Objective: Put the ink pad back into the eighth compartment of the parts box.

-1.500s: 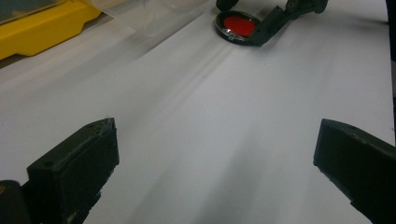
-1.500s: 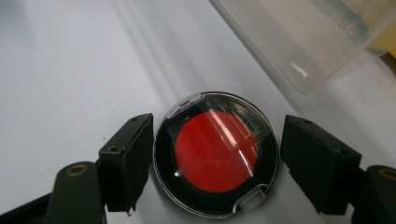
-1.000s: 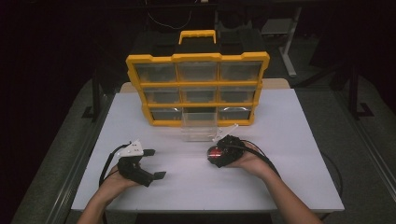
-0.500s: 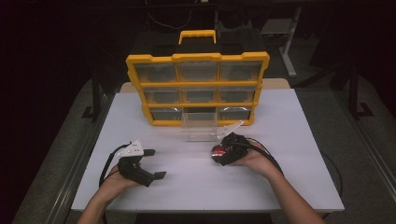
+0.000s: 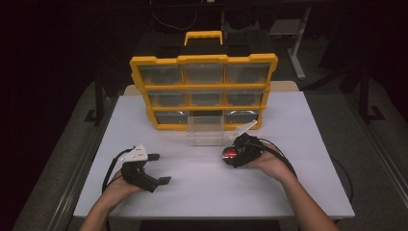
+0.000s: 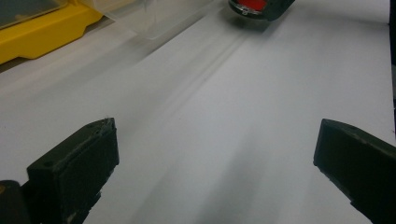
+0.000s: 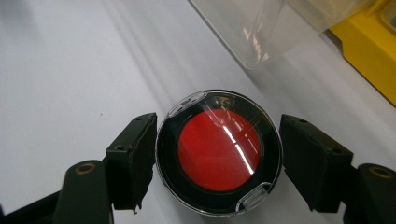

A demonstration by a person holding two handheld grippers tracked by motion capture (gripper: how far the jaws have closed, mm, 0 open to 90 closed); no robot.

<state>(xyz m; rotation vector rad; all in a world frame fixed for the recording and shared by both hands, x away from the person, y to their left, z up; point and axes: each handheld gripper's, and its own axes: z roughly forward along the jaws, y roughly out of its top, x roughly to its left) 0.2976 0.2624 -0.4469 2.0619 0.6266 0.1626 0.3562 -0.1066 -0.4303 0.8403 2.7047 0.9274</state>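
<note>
Two tools are in my hands, and I take them from left to right. My left tool (image 5: 153, 168) rests low on the white worktop (image 5: 202, 192) at my near left, jaws spread wide with nothing between them; in the left gripper view only bare white surface lies between the two black pads. I judge it is parked there to stay clear of the other hand while ready to help. Farther along, at the back of the worktop, stands the yellow plastic organiser cabinet with nine clear drawers and a carry handle (image 5: 204, 91). Its bottom middle drawer, a clear plastic tray (image 5: 205, 129), is pulled out toward me, which I take as an opening meant to receive something. Just right of that drawer and near its front, my right tool (image 5: 232, 155) carries the small round case with a red centre, black ring and clear lid (image 7: 219, 151). In the right gripper view the case sits squarely between the jaws: the left jaw touches its rim, while the right jaw looks a hair off it, so the grip seems light, or just closing. Holding it flat keeps the lid facing up and the case level for the drawer.
</note>
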